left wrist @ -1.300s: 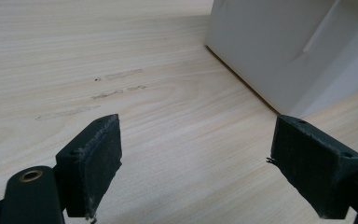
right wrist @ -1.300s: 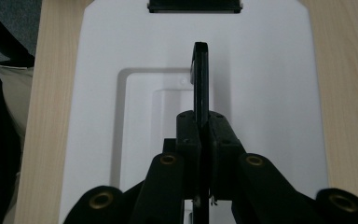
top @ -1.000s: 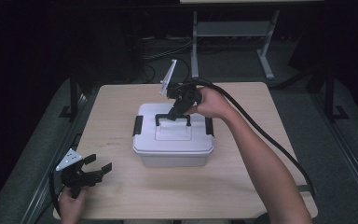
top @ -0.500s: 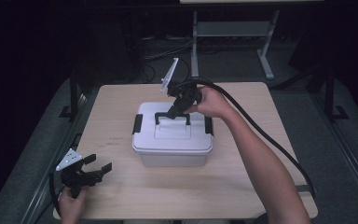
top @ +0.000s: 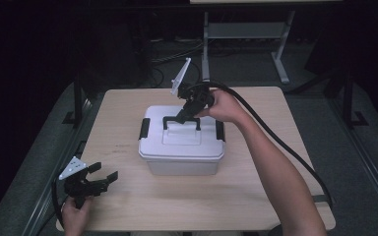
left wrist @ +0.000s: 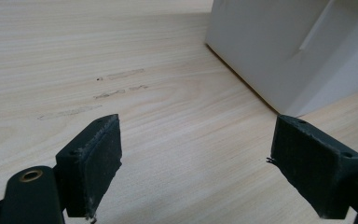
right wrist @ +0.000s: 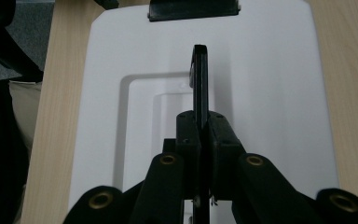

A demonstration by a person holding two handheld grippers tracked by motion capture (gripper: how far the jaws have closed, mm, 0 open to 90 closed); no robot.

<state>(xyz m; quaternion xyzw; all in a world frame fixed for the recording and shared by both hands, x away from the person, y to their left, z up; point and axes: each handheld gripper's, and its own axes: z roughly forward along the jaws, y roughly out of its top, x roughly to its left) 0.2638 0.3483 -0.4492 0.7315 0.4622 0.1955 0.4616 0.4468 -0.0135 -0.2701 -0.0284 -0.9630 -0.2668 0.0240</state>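
Light falls from above on my table (top: 128, 206); the far room is dark, my near jaws are slightly blurred.

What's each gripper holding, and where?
Right gripper: shut on the box handle, near its right end. Left gripper: open, nothing held.

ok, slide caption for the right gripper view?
Right gripper clamped on the raised black handle of the white lidded box.
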